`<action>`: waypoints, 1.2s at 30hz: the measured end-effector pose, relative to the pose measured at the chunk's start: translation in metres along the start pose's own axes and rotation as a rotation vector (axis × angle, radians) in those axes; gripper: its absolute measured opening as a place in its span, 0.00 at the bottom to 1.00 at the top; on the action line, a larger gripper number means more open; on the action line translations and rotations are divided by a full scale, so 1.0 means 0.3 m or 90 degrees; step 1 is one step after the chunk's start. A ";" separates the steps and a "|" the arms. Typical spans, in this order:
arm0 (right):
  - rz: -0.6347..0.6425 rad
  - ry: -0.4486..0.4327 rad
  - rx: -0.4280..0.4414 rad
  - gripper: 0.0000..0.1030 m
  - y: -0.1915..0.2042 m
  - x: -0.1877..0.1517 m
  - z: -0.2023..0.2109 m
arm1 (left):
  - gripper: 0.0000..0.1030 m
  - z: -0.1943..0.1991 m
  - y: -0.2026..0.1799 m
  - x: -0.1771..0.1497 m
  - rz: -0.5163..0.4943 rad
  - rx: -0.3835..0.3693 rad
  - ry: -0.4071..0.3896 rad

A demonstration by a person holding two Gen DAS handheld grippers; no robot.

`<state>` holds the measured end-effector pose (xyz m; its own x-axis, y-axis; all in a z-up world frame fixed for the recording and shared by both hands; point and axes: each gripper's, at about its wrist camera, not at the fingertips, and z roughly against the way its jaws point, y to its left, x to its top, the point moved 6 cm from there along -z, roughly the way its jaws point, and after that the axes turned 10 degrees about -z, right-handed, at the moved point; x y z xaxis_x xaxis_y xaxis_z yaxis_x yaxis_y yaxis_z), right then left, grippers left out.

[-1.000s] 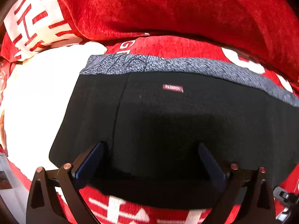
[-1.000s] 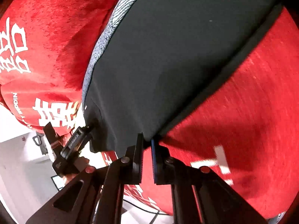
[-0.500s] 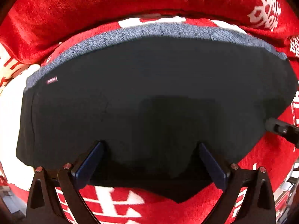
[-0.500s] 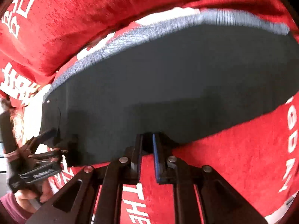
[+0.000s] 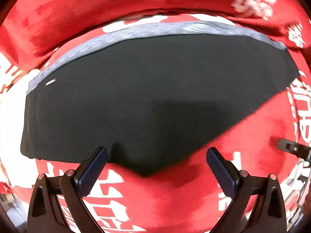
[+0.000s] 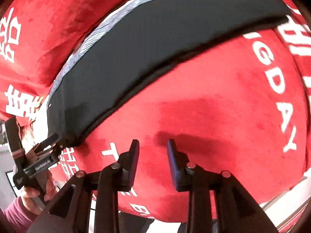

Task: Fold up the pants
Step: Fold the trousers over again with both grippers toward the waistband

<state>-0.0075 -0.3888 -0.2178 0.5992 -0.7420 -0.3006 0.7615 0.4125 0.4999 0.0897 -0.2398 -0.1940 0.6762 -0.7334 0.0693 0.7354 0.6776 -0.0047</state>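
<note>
Two grippers are seen above dark pants [image 5: 147, 97] that lie flat on a red cover [image 5: 175, 194] printed with white lettering. The pants are laid in a compact folded panel, with a grey waistband [image 5: 155, 30] along the far edge and a doubled edge visible on the near side in the right wrist view; at least one fold is judged to be made. Whether a further fold is intended cannot be told, and a little smoothing may be left.

The left gripper [image 5: 155, 167] is pointed straight down over the near edge of the pants, its jaws spread wide with nothing between them, only cloth and cover below. From the right wrist view it is seen at the near left corner of the pants [image 6: 64, 128], held by a hand [image 6: 33, 192] in a pink sleeve [image 6: 15, 211].

The right gripper [image 6: 153, 155] is angled down over bare red cover, just beside the pants' edge; its jaws have just been opening, partly parted, and nothing is held between them.
</note>
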 end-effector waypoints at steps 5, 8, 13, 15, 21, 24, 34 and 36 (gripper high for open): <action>-0.045 -0.008 0.010 0.38 -0.105 0.025 0.059 | 0.99 0.024 -0.202 0.067 -0.053 -0.028 0.000; -0.063 -0.015 0.016 0.38 -0.171 0.053 0.090 | 0.99 0.037 -0.305 0.147 -0.076 -0.035 -0.011; -0.100 -0.034 0.026 0.38 -0.302 0.115 0.141 | 0.99 0.047 -0.415 0.317 -0.081 -0.041 -0.047; -0.121 -0.044 0.038 0.38 -0.365 0.147 0.170 | 0.99 0.055 -0.429 0.363 -0.068 -0.037 -0.062; -0.200 -0.130 0.077 0.38 -0.544 0.336 0.272 | 0.99 -0.035 -0.420 0.552 -0.004 0.000 -0.081; -0.253 -0.164 0.111 0.38 -0.631 0.440 0.288 | 0.99 -0.110 -0.415 0.562 0.008 0.022 -0.052; -0.376 -0.185 0.268 0.38 -0.783 0.640 0.220 | 0.99 -0.181 -0.423 0.528 0.004 0.029 -0.037; -0.382 -0.185 0.286 0.37 -0.782 0.657 0.210 | 0.99 -0.185 -0.422 0.533 0.004 0.028 -0.034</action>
<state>-0.0836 -0.6650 -0.3430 -0.0159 -0.9031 -0.4292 0.7236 -0.3066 0.6184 0.1070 -0.4458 -0.2377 0.6771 -0.7256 0.1225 0.7273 0.6852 0.0389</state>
